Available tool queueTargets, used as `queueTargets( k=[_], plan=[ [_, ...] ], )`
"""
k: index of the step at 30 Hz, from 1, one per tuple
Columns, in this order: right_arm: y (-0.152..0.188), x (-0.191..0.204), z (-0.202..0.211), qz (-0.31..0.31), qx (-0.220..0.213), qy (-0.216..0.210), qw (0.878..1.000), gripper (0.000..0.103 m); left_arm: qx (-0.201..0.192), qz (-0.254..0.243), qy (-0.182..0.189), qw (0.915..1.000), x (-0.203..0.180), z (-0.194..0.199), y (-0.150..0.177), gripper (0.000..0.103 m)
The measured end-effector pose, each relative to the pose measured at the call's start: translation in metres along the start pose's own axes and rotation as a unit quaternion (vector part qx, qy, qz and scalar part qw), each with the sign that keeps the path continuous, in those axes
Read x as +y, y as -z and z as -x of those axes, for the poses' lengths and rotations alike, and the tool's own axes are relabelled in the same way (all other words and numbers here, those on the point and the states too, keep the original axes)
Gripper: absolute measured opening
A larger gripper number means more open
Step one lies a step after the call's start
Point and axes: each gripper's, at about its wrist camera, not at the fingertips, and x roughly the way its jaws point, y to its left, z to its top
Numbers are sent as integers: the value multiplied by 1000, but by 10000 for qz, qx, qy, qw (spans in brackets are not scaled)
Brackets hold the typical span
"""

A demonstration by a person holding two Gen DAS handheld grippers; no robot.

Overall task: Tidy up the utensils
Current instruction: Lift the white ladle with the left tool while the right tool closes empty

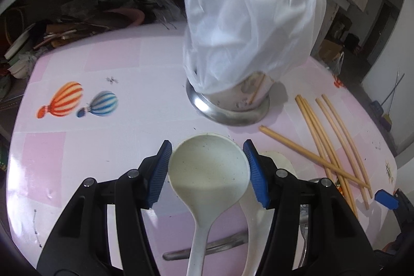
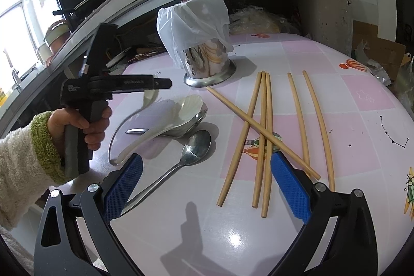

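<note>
Cluttered kitchen corner, pink balloon-print table (image 2: 362,84) in front. On it stands a steel utensil holder (image 1: 233,105) with a white plastic bag (image 1: 245,25) draped over its top. The white ladle-spoon (image 1: 209,167) is up off the table, its bowl pinched between the left gripper's (image 1: 208,170) blue fingers (image 1: 159,172), handle trailing toward the camera. Looks like the carry step: spoon grabbed, holder just ahead. Next move likely calls for getting past that bag to reach the opening. The right gripper (image 2: 207,188) hangs with fingers spread wide, holding nothing, over the bamboo chopsticks (image 2: 264,136) and a steel spoon (image 2: 194,146) beside them.
</note>
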Motion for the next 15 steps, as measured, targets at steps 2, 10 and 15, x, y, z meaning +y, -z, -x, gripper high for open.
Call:
queueTargets(
  k=[2, 10, 15],
  plan=[
    [1, 0, 0, 0, 8, -6, 10000, 97, -127, 29, -32, 9999, 1, 8, -1, 54],
    [0, 2, 1, 26, 1, -1, 10000, 97, -627, 232, -150, 9977, 9, 53, 2, 54],
    [0, 2, 3, 37, -10, -23, 10000, 97, -896, 384, -273, 9949, 14, 80, 8, 54]
  ],
)
